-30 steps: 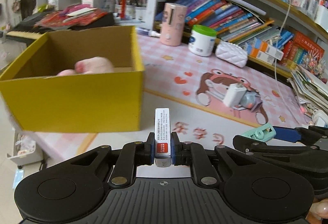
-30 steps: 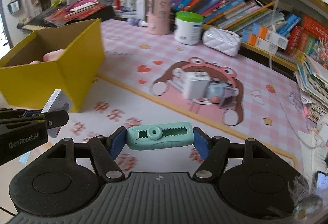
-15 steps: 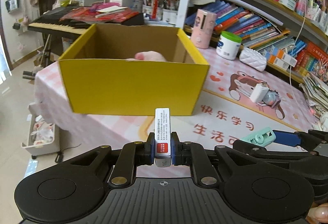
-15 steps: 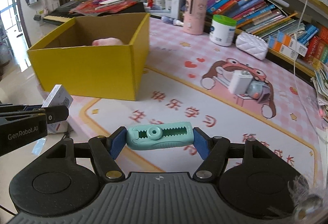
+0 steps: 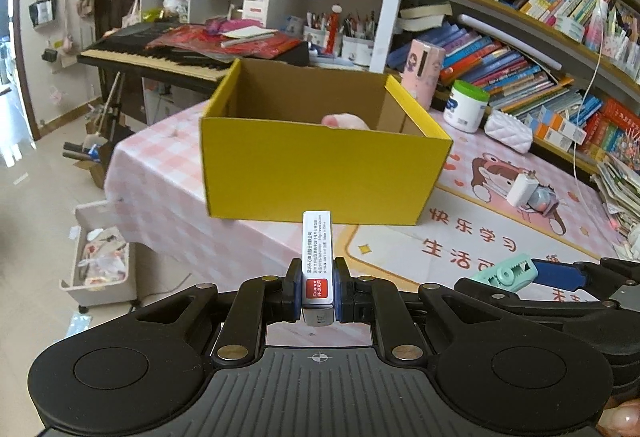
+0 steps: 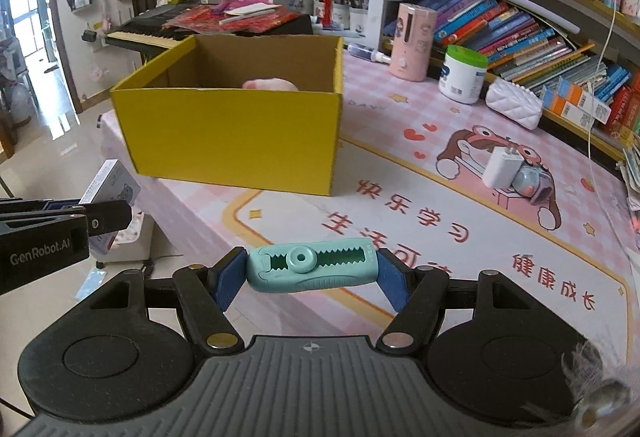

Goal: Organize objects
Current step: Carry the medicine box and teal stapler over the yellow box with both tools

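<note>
Before the yellow cardboard box, my left gripper clamps a slim glossy carton; my right gripper pinches a ridged teal plastic cutter.

The yellow box hides most of a pink thing inside; what it is stays unclear.

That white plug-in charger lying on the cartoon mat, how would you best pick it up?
Judging by its pose, grip the white charger block across its two flat broad sides, coming down from above. It lies tilted against a small blue-grey gadget on its right, so close from front and back, or from the free left side. Its prongs at the top are too thin to pinch.
</note>
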Demonstrator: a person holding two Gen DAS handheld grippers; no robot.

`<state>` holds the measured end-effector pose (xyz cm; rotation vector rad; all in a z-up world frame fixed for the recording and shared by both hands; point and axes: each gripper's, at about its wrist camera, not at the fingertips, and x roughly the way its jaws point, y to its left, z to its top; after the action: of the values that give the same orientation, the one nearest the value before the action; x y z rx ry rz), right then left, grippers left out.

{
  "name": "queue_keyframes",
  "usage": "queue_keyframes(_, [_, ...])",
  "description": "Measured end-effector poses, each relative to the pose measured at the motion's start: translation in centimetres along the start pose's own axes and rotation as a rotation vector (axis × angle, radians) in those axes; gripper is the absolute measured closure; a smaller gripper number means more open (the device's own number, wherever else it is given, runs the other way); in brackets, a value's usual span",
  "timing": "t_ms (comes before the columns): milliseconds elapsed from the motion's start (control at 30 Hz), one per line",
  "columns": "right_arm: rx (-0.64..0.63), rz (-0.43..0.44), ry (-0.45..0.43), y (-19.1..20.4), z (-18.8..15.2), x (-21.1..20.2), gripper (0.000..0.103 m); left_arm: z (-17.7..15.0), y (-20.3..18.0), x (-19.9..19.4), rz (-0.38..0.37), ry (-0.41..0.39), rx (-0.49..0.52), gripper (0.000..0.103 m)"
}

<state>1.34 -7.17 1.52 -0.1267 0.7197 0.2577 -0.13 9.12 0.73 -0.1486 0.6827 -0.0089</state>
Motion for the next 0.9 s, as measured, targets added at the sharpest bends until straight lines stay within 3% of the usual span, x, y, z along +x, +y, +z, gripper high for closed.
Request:
queue_keyframes(467, [-0.032, 0.003, -0.044, 3.0, 1.3, -0.9, 0.036, 1.0, 2.5, -1.8, 0.013, -0.073, -0.012, 0.090])
queue_keyframes(900, [-0.003, 0.054, -0.086, 2.2, 5.8, 2.0, 0.036, 4.9, 2.9, 0.6, 0.041, -0.125, -0.022, 0.090])
